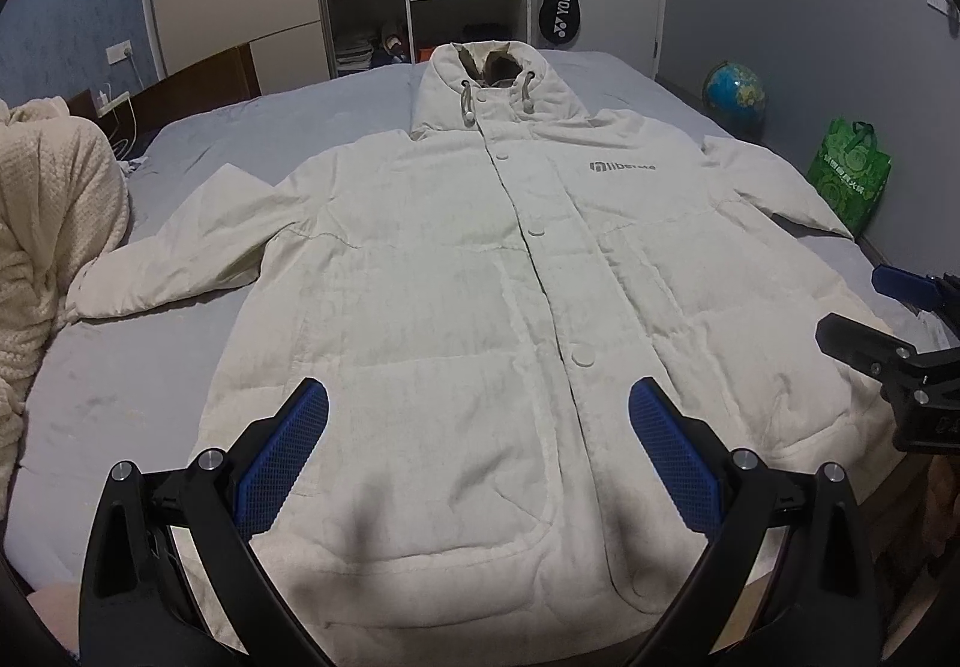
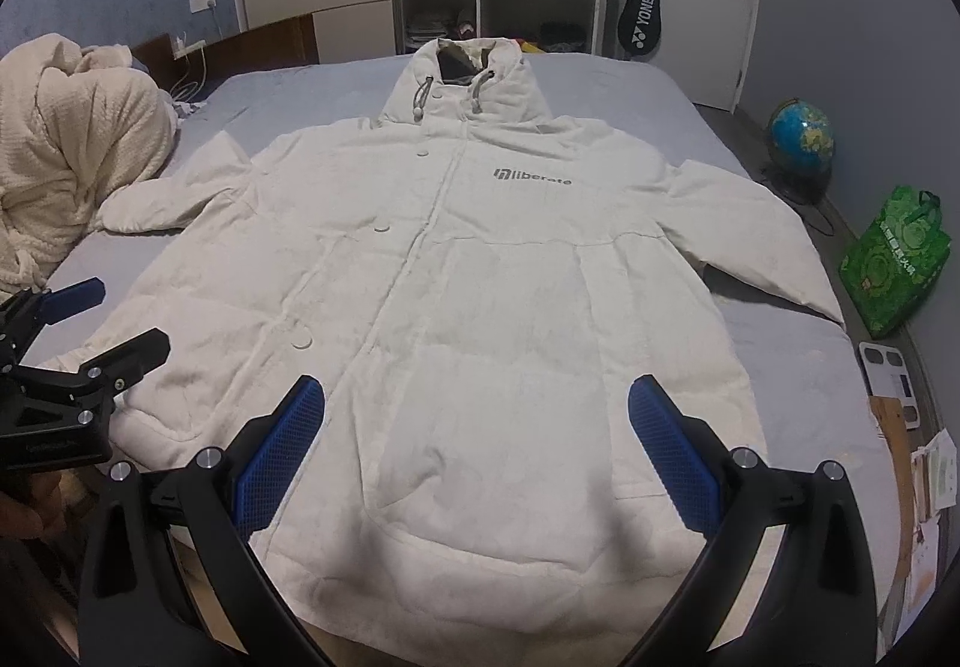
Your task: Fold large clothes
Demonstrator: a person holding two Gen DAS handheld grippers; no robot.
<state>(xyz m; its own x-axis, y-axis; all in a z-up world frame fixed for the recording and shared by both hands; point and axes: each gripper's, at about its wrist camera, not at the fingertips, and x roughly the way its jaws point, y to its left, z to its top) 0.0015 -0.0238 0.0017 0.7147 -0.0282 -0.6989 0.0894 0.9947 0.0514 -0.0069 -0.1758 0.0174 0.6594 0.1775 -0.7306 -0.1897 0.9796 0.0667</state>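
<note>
I lose the hem of the cream-white padded hooded coat behind my own black frames, where it lies flat and face-up on the grey-sheeted bed ahead of both tools. My left gripper and right gripper hover side by side over its lower edge, blue pads spread wide, holding nothing. Only the right view shows the white bathroom scale beyond the right sleeve.

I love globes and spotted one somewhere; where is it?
The blue globe stands on the floor to the right of the grey bed, against the wall, just beyond the green shopping bag in both views.
</note>
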